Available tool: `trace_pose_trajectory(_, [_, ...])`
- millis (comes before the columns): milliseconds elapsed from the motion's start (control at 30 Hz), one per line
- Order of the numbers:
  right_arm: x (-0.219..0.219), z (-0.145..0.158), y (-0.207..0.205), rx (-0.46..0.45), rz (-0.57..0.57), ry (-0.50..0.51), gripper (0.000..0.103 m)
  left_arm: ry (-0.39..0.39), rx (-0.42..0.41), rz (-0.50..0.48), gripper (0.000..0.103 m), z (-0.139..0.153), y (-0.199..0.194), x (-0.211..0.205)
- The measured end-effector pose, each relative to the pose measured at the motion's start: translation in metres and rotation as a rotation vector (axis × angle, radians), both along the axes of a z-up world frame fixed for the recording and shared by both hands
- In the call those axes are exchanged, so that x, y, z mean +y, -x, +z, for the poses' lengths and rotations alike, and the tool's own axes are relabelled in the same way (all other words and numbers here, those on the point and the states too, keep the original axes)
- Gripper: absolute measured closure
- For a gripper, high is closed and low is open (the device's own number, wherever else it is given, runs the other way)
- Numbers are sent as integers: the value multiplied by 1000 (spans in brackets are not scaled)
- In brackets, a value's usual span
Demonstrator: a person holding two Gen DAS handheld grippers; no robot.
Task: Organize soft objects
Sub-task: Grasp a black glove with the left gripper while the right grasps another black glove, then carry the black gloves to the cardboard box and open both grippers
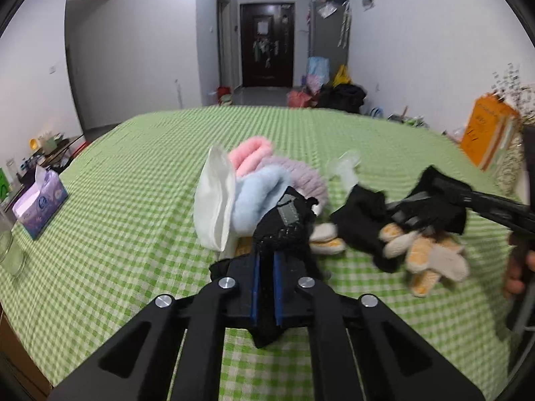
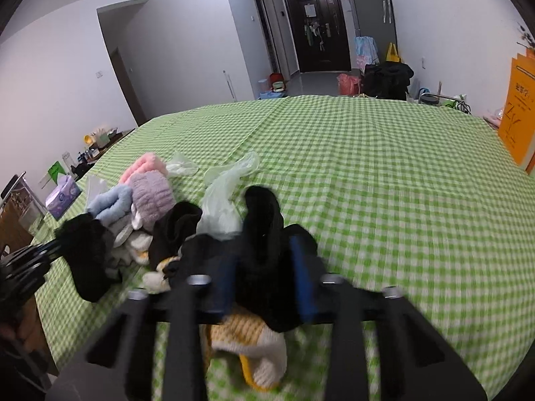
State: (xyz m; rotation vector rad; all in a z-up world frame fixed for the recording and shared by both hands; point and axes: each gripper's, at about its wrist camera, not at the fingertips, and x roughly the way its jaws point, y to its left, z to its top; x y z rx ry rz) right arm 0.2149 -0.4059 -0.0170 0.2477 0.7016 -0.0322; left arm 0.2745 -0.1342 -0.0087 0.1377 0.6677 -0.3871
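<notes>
On the green checked cloth (image 1: 133,173) lies a heap of soft things: pink (image 1: 250,153), lilac (image 1: 297,173) and pale blue fluffy pieces (image 1: 257,197), with a white cloth (image 1: 214,200) leaning on them. My left gripper (image 1: 267,254) is shut on a black glove with a grey patch (image 1: 284,224), lifted just in front of the heap. My right gripper (image 2: 265,250) is shut on another black glove (image 2: 262,220). A yellow and beige knit glove (image 2: 247,344) hangs under it. A further black piece (image 2: 174,227) lies between the two grippers.
Thin clear plastic bags (image 2: 224,193) lie behind the heap. A purple tissue box (image 1: 40,204) and a glass jar (image 1: 10,250) stand at the table's left edge. An orange box (image 1: 485,130) is at the far right. A hand (image 1: 516,274) holds the right tool.
</notes>
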Motion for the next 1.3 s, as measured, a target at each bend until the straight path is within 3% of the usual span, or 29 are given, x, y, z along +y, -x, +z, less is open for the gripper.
trace_pose_trajectory(167, [5, 31, 18, -77, -10, 46, 89, 47, -83, -6, 100, 35, 22, 11])
trace_pose_trajectory(333, [5, 85, 63, -207, -23, 78, 89, 110, -192, 8, 100, 79, 54, 31])
trace_pose_trajectory(500, [8, 128, 110, -312, -18, 86, 89, 136, -253, 40, 100, 103, 85, 52])
trace_pose_trajectory(700, [9, 146, 137, -334, 16, -47, 89, 156, -293, 86, 100, 118, 121, 88])
trace_pose_trajectory(867, [49, 151, 143, -318, 103, -26, 89, 192, -324, 144, 100, 126, 152, 127])
trace_pose_trajectory(1000, [95, 121, 124, -221, 214, -36, 89, 208, -319, 209, 100, 119, 173, 160])
trace_pose_trajectory(1133, [126, 42, 87, 7, 239, -42, 88, 211, -272, 260, 100, 99, 189, 190])
trace_pose_trajectory(1200, [136, 14, 77, 86, 218, 17, 85, 208, -246, 287, 100, 88, 194, 205])
trace_pose_trajectory(1233, [140, 4, 76, 109, 208, 47, 81, 205, -233, 299, 100, 83, 195, 211])
trace_pose_trajectory(1300, [138, -2, 80, 103, 202, 55, 52, 199, -211, 320, 100, 73, 196, 221])
